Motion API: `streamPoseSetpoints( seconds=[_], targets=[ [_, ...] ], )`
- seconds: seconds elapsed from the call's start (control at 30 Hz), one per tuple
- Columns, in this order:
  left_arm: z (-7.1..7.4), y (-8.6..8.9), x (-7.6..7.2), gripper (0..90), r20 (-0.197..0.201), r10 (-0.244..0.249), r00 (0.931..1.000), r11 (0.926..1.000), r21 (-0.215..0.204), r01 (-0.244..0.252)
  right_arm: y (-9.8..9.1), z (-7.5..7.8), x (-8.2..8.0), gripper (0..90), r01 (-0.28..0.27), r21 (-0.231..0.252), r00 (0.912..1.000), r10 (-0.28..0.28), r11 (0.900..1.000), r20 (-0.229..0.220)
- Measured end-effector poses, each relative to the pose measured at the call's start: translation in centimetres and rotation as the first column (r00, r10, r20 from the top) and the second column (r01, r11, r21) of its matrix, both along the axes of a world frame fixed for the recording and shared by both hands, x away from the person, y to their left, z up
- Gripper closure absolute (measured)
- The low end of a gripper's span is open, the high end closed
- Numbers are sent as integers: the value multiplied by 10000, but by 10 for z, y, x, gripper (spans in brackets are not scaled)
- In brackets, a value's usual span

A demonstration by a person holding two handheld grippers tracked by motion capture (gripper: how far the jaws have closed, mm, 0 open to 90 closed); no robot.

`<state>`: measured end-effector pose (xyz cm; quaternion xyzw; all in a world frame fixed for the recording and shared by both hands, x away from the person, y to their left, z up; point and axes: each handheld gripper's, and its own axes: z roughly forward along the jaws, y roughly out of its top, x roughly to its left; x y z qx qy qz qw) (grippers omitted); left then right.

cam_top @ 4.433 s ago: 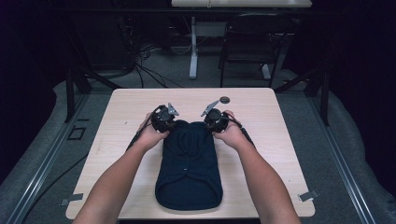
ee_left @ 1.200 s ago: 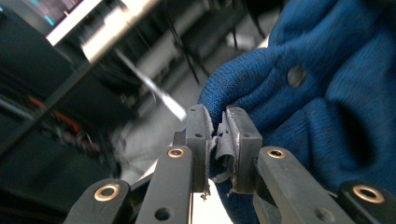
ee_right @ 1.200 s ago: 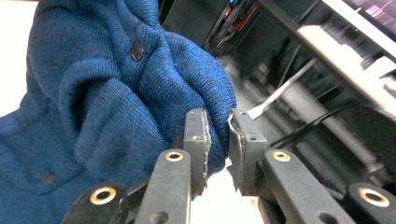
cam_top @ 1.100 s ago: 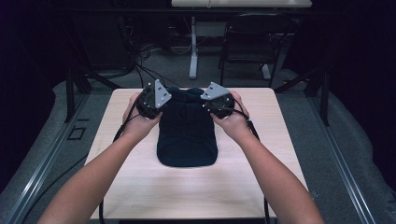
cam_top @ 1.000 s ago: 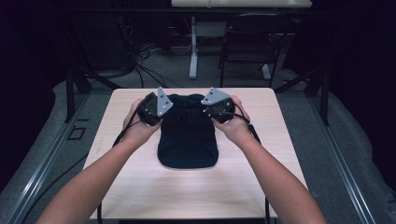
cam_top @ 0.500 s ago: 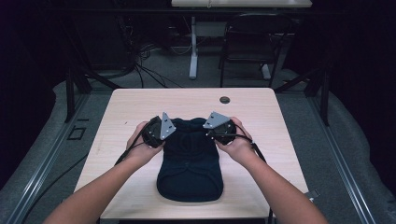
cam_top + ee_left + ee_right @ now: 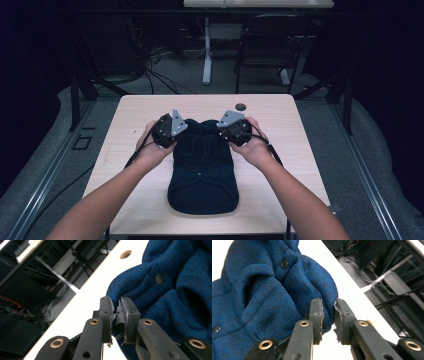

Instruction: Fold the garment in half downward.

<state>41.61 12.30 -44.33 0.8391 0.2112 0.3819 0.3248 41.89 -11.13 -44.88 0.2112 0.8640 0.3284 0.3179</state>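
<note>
A dark blue knitted garment point(image 7: 202, 172) with snap buttons lies lengthwise on the pale wooden table point(image 7: 145, 112). My left gripper point(image 7: 180, 132) holds its far left corner and my right gripper point(image 7: 226, 131) its far right corner. In the left gripper view the jaws point(image 7: 116, 315) pinch a crumpled fold of the garment point(image 7: 175, 290). The right gripper view has the jaws point(image 7: 328, 315) closed over a rounded edge of the garment point(image 7: 262, 290), just above the tabletop. The far edge bunches between the two grippers.
A small dark round disc point(image 7: 241, 106) sits near the table's far edge, behind the right gripper. Beyond the table stand a dark chair point(image 7: 265, 45), a white desk leg point(image 7: 206, 55) and floor cables. Bare tabletop lies on both sides of the garment.
Both grippers have pulled the garment's far edge back toward the person, away from the table's far side. The garment now lies nearer the front edge.
</note>
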Motion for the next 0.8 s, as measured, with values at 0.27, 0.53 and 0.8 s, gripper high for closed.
streamPoseSetpoints(
  seconds=[0.27, 0.53, 0.8],
  targets=[
    [-11, 6, -42, 805, 511, -944, 9942, 9955, 106, 940, -8, 14, -28, 769, -407, 420, 9945, 364, 9983, 978],
    [-46, 12, -54, 803, -349, -1179, 9924, 9930, 70, 1182, -8, -31, -52, 771, -723, -132, 9971, 726, 9973, 218],
    [-45, 20, -53, 796, -1092, -1513, 9824, 9870, -712, 1440, -9, -32, -60, 773, -781, 100, 9969, 782, 9969, -83]
  ],
)
